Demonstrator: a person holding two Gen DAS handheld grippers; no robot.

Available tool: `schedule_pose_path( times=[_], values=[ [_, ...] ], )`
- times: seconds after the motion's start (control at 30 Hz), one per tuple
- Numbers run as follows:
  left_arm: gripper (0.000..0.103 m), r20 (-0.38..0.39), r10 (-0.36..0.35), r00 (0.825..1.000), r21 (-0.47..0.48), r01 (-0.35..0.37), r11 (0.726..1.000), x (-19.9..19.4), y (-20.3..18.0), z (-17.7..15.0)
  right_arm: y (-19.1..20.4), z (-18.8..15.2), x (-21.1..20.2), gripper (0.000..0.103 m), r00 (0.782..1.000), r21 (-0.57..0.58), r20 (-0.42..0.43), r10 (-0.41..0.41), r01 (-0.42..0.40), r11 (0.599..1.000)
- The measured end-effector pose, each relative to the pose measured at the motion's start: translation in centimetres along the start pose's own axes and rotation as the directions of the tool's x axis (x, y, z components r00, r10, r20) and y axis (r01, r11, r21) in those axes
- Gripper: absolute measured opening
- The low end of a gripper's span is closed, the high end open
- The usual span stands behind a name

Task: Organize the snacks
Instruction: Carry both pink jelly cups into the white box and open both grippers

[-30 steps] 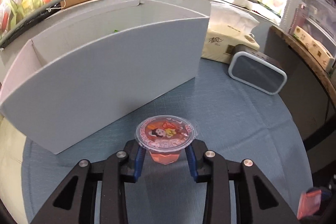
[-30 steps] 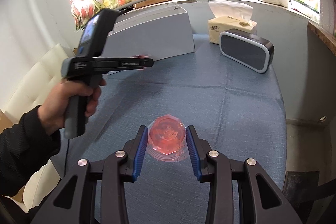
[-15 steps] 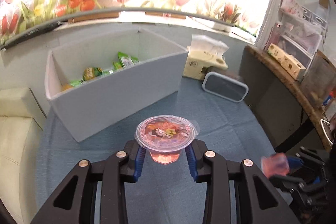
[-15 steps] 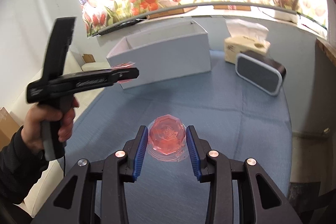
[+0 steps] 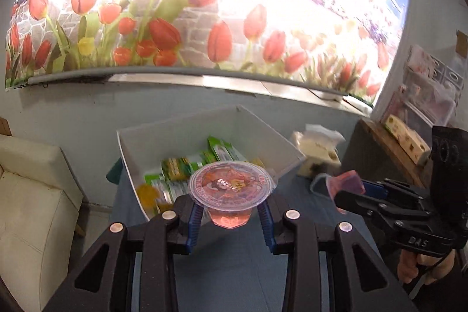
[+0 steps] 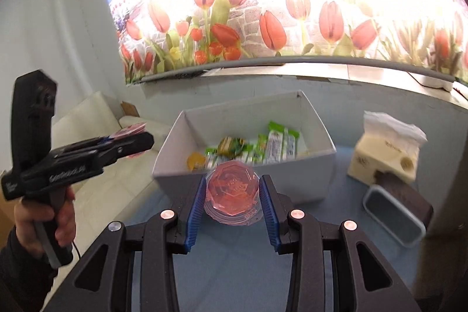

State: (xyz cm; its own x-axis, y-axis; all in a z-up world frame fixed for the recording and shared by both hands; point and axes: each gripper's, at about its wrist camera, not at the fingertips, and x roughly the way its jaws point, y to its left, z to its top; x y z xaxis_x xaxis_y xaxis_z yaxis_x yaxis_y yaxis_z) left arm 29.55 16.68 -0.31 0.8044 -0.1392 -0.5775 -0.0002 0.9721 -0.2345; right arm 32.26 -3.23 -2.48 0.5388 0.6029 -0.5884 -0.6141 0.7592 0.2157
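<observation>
My left claw (image 5: 231,217) grips an upright jelly cup (image 5: 231,190) by its tapered wall under the lid rim; my right claw (image 6: 232,199) pinches a second jelly cup (image 6: 232,192) tipped base-forward, both carried above the bench (image 6: 336,227) just short of the white box (image 6: 318,180). I judge the cups light, thin-walled, slippery and crushable, best held below the rim. The box holds green snack packets (image 6: 278,148) and a yellow piece (image 6: 195,160).

Materials and surface finish

Jelly cup (image 5: 231,189): clear glossy plastic, printed film lid. Box (image 6: 318,177): matt white card. Counter (image 6: 234,268): blue woven cloth. Left tool (image 5: 229,220): matt black plastic, ribbed blue pads (image 5: 194,221).
</observation>
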Motion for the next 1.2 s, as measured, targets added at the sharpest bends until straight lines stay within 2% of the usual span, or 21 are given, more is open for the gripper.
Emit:
schedule_pose_path(
  times=[0.2,0.37,0.57,0.6,0.63,0.67,0.7,0.73,0.77,0.83,0.97,1.13,1.2],
  values=[
    [0.038,-0.022,0.017,1.000,-0.015,-0.017,1.000,3.6,2.0,3.1,-1.3,5.6,7.1,0.041,0.998,0.017,-0.051,-0.035,0.036,0.999],
    [0.038,-0.047,0.033,0.998,0.012,-0.033,0.999,5.5,2.7,3.8,-2.5,7.6,10.8,0.041,0.994,0.022,-0.081,-0.071,0.073,0.997],
    [0.039,-0.058,0.050,0.997,0.030,-0.049,0.998,6.4,3.1,4.0,-3.2,8.1,12.2,0.041,0.993,0.043,-0.088,-0.084,0.088,0.995],
    [0.041,-0.052,0.074,0.996,0.037,-0.072,0.997,6.3,3.1,4.0,-3.3,8.0,12.3,0.042,0.992,0.043,-0.088,-0.095,0.099,0.994],
    [0.053,-0.048,0.099,0.994,0.041,-0.097,0.994,6.2,3.0,4.0,-3.5,8.0,12.3,0.042,0.992,0.058,-0.086,-0.092,0.098,0.994],
    [0.066,-0.053,0.112,0.992,0.038,-0.110,0.993,6.2,3.1,4.0,-3.8,8.0,12.3,0.055,0.992,0.081,-0.093,-0.085,0.093,0.992],
    [0.096,-0.042,0.097,0.994,0.023,-0.096,0.995,5.9,3.3,4.0,-4.0,8.1,12.1,0.083,0.992,0.101,-0.091,-0.083,0.093,0.991],
    [0.103,-0.014,0.079,0.997,0.013,-0.079,0.997,5.3,3.4,4.0,-4.1,8.1,11.8,0.095,0.994,0.112,-0.078,-0.081,0.089,0.990],
    [0.103,0.005,0.079,0.997,0.021,-0.079,0.997,4.9,3.3,4.0,-4.0,8.2,11.2,0.103,0.994,0.111,-0.055,-0.093,0.099,0.989],
    [0.103,-0.006,0.115,0.993,0.036,-0.114,0.993,4.7,3.1,3.9,-3.8,8.5,10.6,0.103,0.993,0.103,-0.041,-0.107,0.111,0.988],
    [0.103,0.010,0.106,0.994,0.030,-0.106,0.994,3.8,2.9,3.7,-3.4,8.9,9.7,0.103,0.987,0.110,-0.035,-0.159,0.162,0.981],
    [0.103,0.036,0.133,0.990,0.079,-0.136,0.988,2.9,1.7,3.2,-3.0,9.0,8.3,0.103,0.975,0.110,0.007,-0.221,0.219,0.969],
    [0.103,0.034,0.123,0.992,0.056,-0.125,0.991,2.5,1.7,3.0,-2.9,8.8,7.7,0.103,0.970,0.118,0.023,-0.242,0.237,0.964]
  ],
)
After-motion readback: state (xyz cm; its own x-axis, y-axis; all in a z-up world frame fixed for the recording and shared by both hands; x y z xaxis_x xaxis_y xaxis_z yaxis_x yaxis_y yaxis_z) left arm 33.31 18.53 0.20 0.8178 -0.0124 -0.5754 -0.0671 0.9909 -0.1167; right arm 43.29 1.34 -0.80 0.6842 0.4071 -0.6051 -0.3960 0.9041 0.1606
